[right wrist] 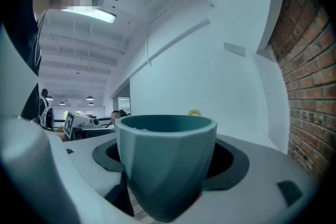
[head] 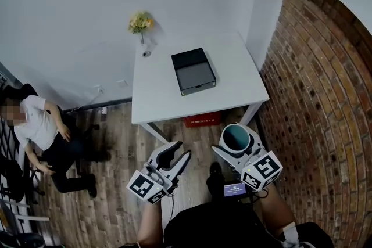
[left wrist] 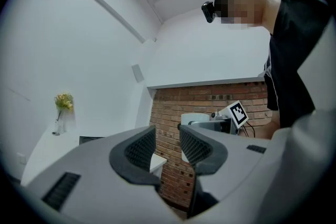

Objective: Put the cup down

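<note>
Cup (head: 236, 137), teal and upright, sat between the jaws of my right tool (head: 236, 142), which stood wide with their pads pressed against its sides. In the right gripper view it filled the space between them, mouth up. It hung over the wooden floor (head: 116, 194), short of the white tabletop (head: 157, 96), whose near edge lay at about 11 o'clock from it. My left tool (head: 181, 151) was at the cup's 9 o'clock, its jaws narrow and empty. On the tabletop a black box (head: 193, 70) sat near the middle, with a small vase of flowers (head: 141, 26) at the far corner, at the box's 10 o'clock. As I judged it, the main hazard was letting go early: with nothing but floor beneath, any slackening of the pads would drop the cup. Coming in too low could knock its base against the tabletop edge and tip it in the grip. Setting it too close to the box risked the wide jaws bumping the box on release.
</note>
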Available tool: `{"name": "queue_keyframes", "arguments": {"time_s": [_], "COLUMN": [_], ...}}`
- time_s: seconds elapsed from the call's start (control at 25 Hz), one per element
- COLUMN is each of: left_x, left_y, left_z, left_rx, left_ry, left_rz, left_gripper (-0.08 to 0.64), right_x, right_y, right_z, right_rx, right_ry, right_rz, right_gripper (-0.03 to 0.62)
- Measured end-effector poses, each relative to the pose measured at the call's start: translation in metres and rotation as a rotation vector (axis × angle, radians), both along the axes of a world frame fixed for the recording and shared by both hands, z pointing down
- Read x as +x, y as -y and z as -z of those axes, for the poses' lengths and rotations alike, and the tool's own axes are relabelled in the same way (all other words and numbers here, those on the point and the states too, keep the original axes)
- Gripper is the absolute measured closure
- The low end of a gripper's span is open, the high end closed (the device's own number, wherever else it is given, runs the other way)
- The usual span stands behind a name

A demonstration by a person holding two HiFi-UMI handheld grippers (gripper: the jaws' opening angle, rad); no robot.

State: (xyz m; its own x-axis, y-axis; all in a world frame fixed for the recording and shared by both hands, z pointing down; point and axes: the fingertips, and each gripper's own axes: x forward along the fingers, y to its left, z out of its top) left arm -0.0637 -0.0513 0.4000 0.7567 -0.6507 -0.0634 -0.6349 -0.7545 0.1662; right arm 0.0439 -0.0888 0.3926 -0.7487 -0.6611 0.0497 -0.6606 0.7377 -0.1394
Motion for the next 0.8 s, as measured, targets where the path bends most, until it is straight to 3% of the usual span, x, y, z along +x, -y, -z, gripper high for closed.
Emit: {"name": "queue_keyframes", "arguments": {"time_s": [0.28, 0.64, 0.8], "left_x": [0.016, 0.033, 0.017], "left_y": [0.088, 0.172, 0.193], "left_z": [0.009, 0.014, 0.014], "left_rx": [0.008, 0.0, 0.022], "left_ry": [0.007, 0.017, 0.01], "left_rz": [0.032, 0.066, 0.159], "left_gripper": [0.411, 0.411, 0.411], "right_x": [0.013, 0.025, 0.025], "right_y": [0.094, 0.179, 0.199], "right_z": [0.008, 0.013, 0.012], "right_rx": [0.012, 0.014, 0.016], "right_ry": [0.007, 0.011, 0.01], "right_rz": [0.029, 0.053, 0.053], "right_gripper": [0.186, 0.186, 0.186]}}
